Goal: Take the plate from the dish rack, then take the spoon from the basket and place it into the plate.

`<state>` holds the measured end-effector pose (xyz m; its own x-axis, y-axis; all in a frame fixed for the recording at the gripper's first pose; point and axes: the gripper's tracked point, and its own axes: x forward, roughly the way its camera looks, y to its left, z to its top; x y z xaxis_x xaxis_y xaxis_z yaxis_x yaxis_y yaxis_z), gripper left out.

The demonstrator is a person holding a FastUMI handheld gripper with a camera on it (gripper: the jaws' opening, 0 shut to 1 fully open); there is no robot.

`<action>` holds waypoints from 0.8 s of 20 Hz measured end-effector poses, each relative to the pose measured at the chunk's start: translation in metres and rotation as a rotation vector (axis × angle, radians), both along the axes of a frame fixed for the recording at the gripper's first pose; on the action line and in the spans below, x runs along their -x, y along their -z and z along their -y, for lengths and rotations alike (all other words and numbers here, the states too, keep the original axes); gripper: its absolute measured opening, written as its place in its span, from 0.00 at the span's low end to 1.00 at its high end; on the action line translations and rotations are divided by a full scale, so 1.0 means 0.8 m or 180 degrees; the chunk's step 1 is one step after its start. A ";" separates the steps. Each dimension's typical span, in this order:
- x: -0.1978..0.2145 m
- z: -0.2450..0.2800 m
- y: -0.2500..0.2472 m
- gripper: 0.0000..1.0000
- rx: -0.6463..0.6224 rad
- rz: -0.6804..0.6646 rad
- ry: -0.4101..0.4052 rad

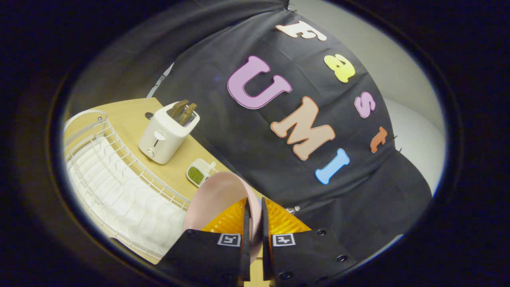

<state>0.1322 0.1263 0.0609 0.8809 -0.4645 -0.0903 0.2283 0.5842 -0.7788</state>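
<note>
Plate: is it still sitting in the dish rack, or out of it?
Out. The pink plate is held on edge, its rim pinched between the shut gripper fingers, lifted clear beside the white wire dish rack.

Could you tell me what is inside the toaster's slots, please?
Two brown slices of toast stick up from the toaster; their lower parts are hidden inside it.

Materials, finish
Matt smooth pink plate [215, 199]; white coated-wire dish rack [119, 175]; glossy white plastic toaster [165, 135]; pale wood-look tabletop [131, 113], matt
</note>
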 end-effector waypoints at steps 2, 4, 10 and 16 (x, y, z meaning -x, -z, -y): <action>0.009 -0.002 -0.027 0.15 0.0094 0.0176 -0.0068; 0.023 0.003 -0.054 0.14 0.0220 0.0334 -0.0119; 0.088 0.052 -0.068 0.14 -0.0265 0.0383 -0.0150; 0.159 0.120 -0.064 0.15 -0.0640 0.0560 -0.0162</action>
<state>0.0048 0.0301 0.1118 0.9130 -0.4074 -0.0198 0.3161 0.7373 -0.5970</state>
